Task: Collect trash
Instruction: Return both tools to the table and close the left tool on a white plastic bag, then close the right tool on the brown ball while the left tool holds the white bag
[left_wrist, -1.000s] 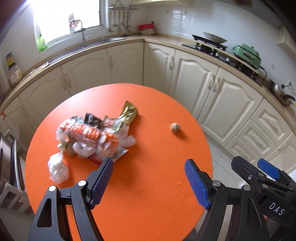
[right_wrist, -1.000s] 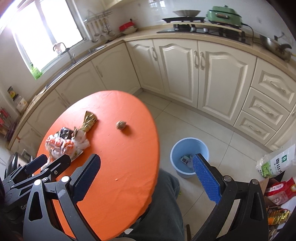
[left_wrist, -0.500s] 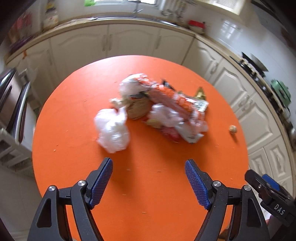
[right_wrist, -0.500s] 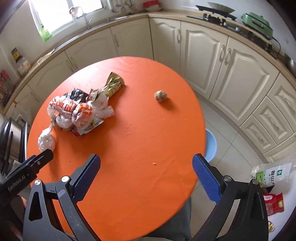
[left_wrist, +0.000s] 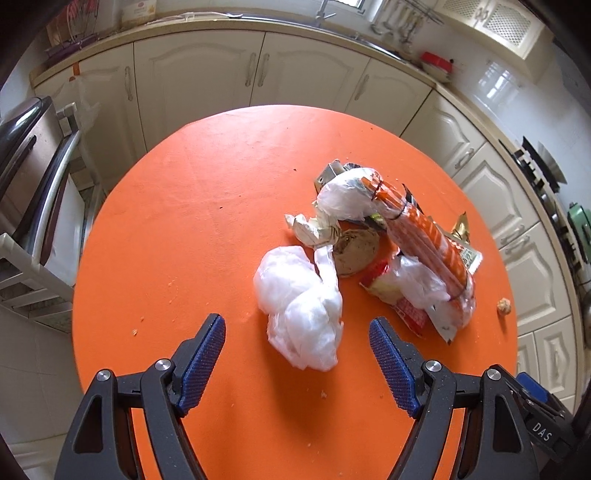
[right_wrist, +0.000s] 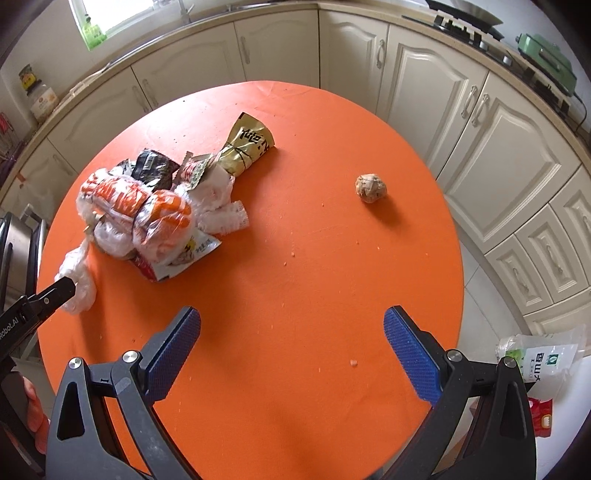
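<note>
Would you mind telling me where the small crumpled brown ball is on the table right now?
In the right wrist view the crumpled brown ball sits alone on the orange table, to the right of the wrapper pile and apart from it, near the cabinet-side edge.

Round orange counter (right_wrist: 295, 277). On it: heap of snack wrappers (right_wrist: 155, 210), crumpled white plastic bag (left_wrist: 301, 306) just beside the heap, small brown crumpled ball (right_wrist: 370, 187) well apart, scattered crumbs (right_wrist: 354, 363).
</note>
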